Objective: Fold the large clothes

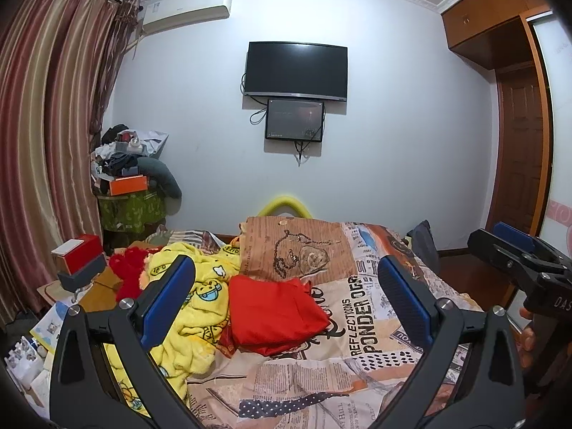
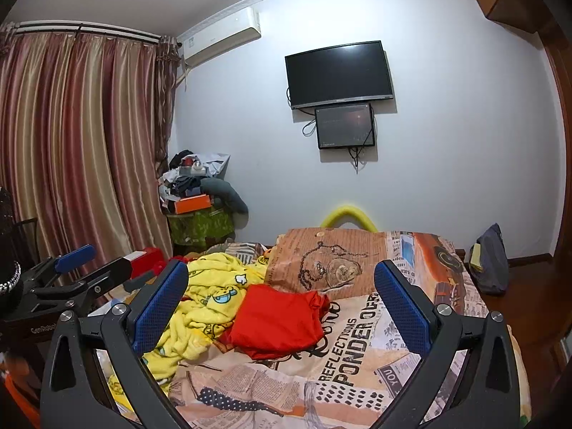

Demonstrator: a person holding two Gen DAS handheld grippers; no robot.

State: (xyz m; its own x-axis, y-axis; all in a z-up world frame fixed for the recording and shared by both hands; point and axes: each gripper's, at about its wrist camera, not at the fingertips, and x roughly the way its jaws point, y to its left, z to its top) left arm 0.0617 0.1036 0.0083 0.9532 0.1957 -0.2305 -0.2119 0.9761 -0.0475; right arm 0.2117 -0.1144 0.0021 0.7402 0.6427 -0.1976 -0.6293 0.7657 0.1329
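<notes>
A red garment lies crumpled on the bed with the newsprint-pattern cover; it also shows in the right wrist view. A yellow cartoon-print fleece garment lies bunched to its left, also seen in the right wrist view. My left gripper is open and empty, held above the near part of the bed. My right gripper is open and empty too, beside it. Each gripper shows at the edge of the other's view: the right one, the left one.
A brown printed pillow lies at the bed's far end. A red box and clutter sit left of the bed. A pile of things stands in the corner by the curtain. A wardrobe stands at right.
</notes>
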